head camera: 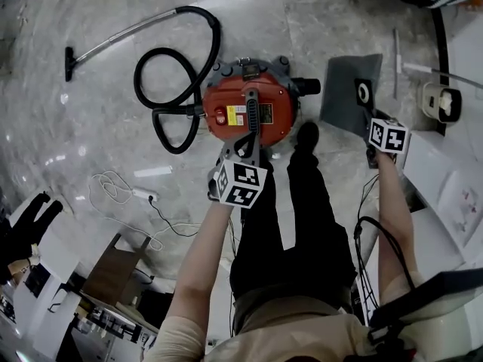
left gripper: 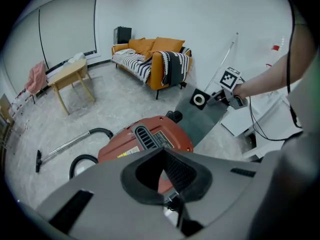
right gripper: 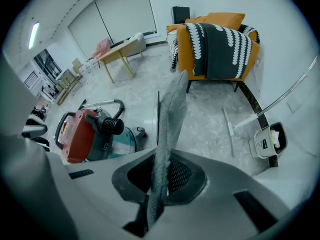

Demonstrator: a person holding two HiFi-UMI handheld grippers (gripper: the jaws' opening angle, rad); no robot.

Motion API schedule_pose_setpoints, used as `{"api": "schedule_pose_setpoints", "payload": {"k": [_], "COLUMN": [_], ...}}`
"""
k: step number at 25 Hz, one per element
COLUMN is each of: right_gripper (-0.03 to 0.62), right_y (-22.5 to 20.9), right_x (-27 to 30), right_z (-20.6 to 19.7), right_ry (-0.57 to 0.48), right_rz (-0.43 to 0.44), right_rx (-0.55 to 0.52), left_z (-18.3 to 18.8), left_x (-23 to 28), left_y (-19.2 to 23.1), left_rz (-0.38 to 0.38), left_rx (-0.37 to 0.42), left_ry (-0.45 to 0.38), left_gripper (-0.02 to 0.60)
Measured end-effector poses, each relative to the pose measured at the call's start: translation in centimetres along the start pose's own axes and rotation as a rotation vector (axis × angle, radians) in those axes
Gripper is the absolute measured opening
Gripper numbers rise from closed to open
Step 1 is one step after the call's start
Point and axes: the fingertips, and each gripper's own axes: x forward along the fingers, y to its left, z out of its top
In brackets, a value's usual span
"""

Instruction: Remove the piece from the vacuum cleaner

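Observation:
A red canister vacuum cleaner point(head camera: 249, 111) stands on the marble floor, its black hose point(head camera: 173, 89) looped to the left and the wand point(head camera: 113, 40) lying beyond. My left gripper point(head camera: 243, 148) hovers just above the vacuum's black top handle, its jaws together with nothing between them. In the left gripper view the vacuum point(left gripper: 145, 141) lies below the shut left gripper point(left gripper: 165, 184). My right gripper point(head camera: 370, 115) is shut on a flat grey dust bag point(head camera: 349, 93) with a round-holed collar, held clear of the vacuum to its right. The bag point(right gripper: 172, 109) runs edge-on out of the right gripper point(right gripper: 159, 179).
The person's dark shoe point(head camera: 306, 136) rests beside the vacuum. A power strip with white cable point(head camera: 143, 196) lies at the left. An orange sofa point(left gripper: 155, 59) and a wooden table point(left gripper: 70, 76) stand farther off. A small white bin point(head camera: 440, 102) and white furniture line the right side.

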Motion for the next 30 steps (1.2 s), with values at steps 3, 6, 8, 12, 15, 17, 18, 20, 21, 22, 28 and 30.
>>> {"api": "schedule_pose_setpoints", "payload": {"k": [3,6,8,12,15,17,18,20,21,22,28,30], "right_gripper": [0.015,0.015,0.015,0.015,0.015,0.017,0.017,0.017,0.015,0.017,0.017,0.017], "right_y": [-0.7,-1.4,-1.8,-2.8,-2.8,-2.3,-1.9,-0.9,-0.4,0.1,1.4,1.2], "right_x": [-1.1,-1.8,-2.2,-3.4,-4.1,-4.6,-4.9,-5.8,-6.3,-6.8,-11.1,-11.6], "right_z": [-0.6,-1.6,-2.3,-4.3,-5.0,-5.5,-5.7,-6.1,-6.2,-6.3,-7.8,-8.1], "right_ry": [0.006,0.017,0.028,0.057,0.051,0.043,0.037,0.019,0.009,-0.001,-0.048,-0.064], "right_rz": [-0.013,-0.029,-0.035,-0.057,-0.072,-0.078,-0.082,-0.086,-0.084,-0.078,-0.030,-0.006], "right_rx": [-0.008,-0.015,-0.013,0.004,0.011,0.017,0.022,0.025,0.021,0.018,0.015,0.001], "left_z": [1.2,1.1,0.6,0.1,0.3,0.6,0.8,1.2,1.5,1.7,1.7,1.4], "left_x": [-0.6,-1.0,-1.1,-1.8,-2.1,-2.3,-2.4,-2.8,-3.0,-3.2,-4.3,-4.0], "left_y": [0.7,1.2,0.9,0.0,0.1,0.0,-0.3,-1.0,-1.4,-1.8,-3.6,-4.5], "left_rz": [0.014,0.019,0.002,-0.020,-0.021,-0.028,-0.030,-0.034,-0.040,-0.048,-0.034,-0.024], "left_rx": [0.025,0.019,0.029,0.034,0.007,0.025,0.055,0.129,0.149,0.150,0.092,0.075], "left_ry": [-0.027,-0.036,-0.031,-0.067,-0.104,-0.126,-0.138,-0.163,-0.176,-0.187,-0.198,-0.195], "left_gripper": [0.002,0.002,0.002,0.002,0.002,0.002,0.002,0.002,0.002,0.002,0.002,0.002]}}
